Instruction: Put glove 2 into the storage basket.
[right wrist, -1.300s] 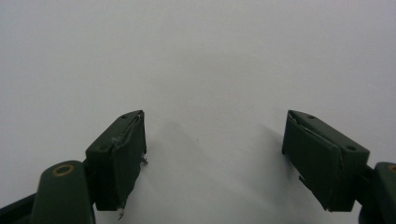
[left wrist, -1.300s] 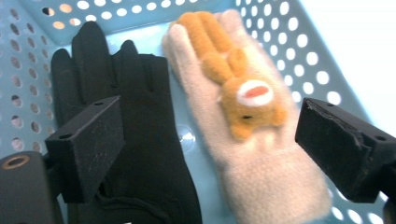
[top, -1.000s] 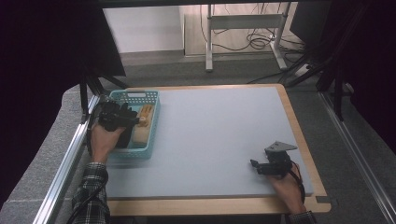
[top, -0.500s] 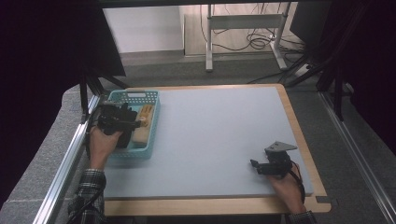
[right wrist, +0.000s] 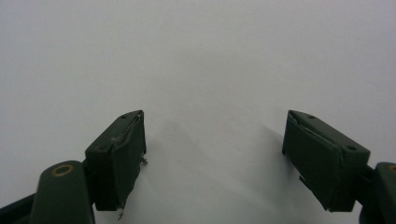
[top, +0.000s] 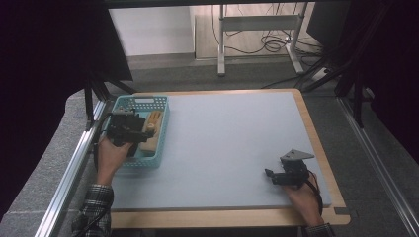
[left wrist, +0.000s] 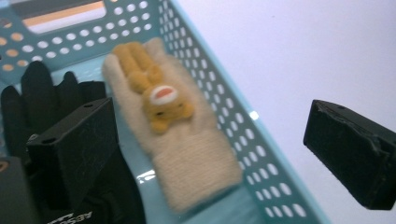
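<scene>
Left gripper (left wrist: 212,149) wide open, empty, over cream glove (left wrist: 187,140) in blue basket (left wrist: 261,154). Glove looks soft, light; pinch knit cuff. Right gripper (right wrist: 212,158) open, empty.

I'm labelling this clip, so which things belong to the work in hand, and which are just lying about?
In the job:
- left gripper, jaws open over the basket
- perforated teal plastic basket
- cream knitted glove with an orange plush animal
- black fabric glove beside it

Lying about:
- right gripper, open, idle on the pale grey table mat
- metal-legged stand behind the table
</scene>
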